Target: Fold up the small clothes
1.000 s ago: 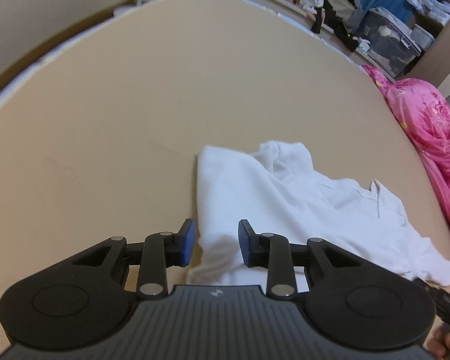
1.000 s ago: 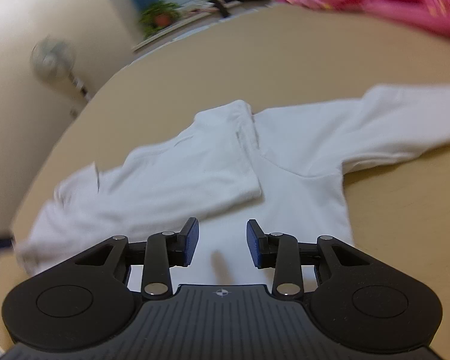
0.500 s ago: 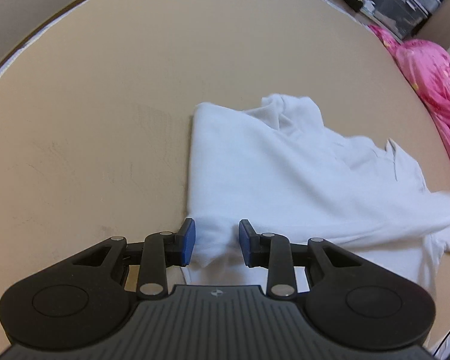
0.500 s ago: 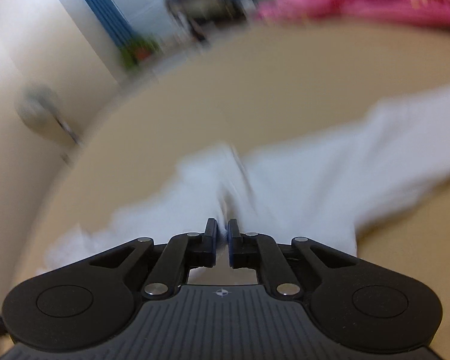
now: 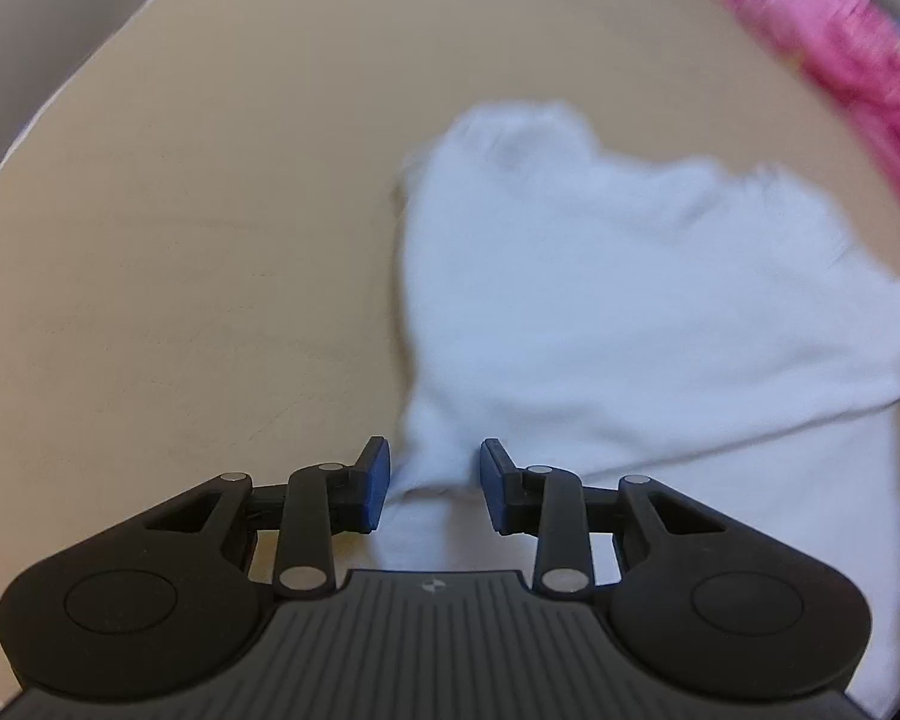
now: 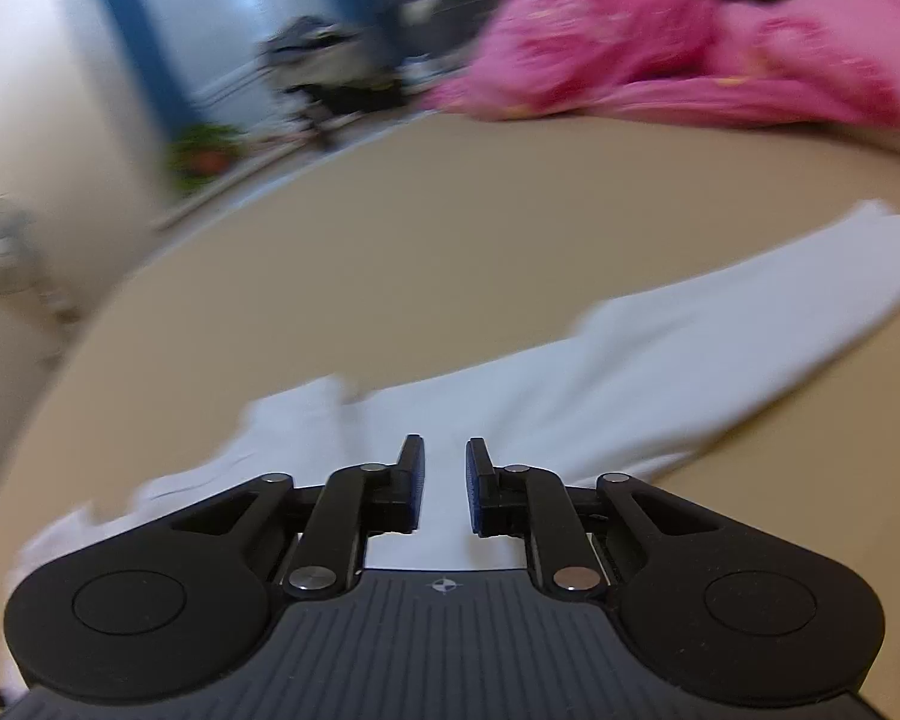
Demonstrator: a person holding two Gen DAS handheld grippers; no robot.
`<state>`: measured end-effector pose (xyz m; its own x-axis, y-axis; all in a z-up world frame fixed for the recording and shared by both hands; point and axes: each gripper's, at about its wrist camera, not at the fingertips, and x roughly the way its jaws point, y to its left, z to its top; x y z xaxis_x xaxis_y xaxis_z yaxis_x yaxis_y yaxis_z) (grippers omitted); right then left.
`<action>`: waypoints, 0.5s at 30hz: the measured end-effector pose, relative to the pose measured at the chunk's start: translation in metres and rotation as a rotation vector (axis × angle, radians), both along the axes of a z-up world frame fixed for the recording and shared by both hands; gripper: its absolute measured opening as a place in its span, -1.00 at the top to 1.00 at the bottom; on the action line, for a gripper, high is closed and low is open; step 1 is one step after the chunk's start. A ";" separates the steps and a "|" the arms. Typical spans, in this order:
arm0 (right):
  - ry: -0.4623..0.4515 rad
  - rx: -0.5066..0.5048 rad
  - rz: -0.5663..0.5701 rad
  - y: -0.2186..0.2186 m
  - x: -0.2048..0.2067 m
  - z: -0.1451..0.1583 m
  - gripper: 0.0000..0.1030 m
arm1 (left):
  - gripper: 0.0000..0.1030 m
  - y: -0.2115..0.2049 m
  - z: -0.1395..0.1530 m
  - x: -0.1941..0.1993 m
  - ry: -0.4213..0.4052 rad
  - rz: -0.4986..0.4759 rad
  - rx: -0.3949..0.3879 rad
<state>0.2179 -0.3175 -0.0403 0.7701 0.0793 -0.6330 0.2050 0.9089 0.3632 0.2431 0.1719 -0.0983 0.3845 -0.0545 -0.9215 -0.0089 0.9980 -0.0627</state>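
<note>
One tan surface [image 5: 180, 240] underneath all, bearing a white garment [image 5: 600, 312] spread flat, a pink quilt [image 6: 660, 54] bunched well beyond it. Lying with its sleeve [image 6: 720, 330] stretched long toward the upper right from the right gripper [image 6: 444, 480], whose narrow jaws are opening over cloth, none visibly pinched. Nearest the left gripper [image 5: 435, 483]: the garment's folded edge, directly between moderately parted jaws, not yet clamped.

Nothing readable anywhere in these shots, honestly. Both views were too blurry for any text or labels. The only mark was a tiny round emblem on each gripper body, with no letters.
</note>
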 end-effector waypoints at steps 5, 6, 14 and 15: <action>0.144 0.030 -0.014 -0.005 0.009 -0.019 0.68 | 0.24 0.000 0.008 -0.004 -0.050 0.007 -0.031; 0.102 -0.011 0.007 -0.004 0.011 -0.010 0.55 | 0.24 -0.001 0.010 -0.004 -0.059 0.004 -0.039; 0.077 -0.011 -0.025 -0.033 0.004 0.001 0.30 | 0.16 -0.015 0.008 0.002 -0.087 -0.027 0.022; 0.058 -0.014 -0.033 -0.039 0.003 0.006 0.22 | 0.13 -0.016 0.012 0.002 -0.108 -0.027 0.023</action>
<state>0.2207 -0.3564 -0.0346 0.7339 0.0454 -0.6777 0.2556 0.9060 0.3374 0.2447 0.1559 -0.0866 0.4803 -0.0460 -0.8759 0.0239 0.9989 -0.0393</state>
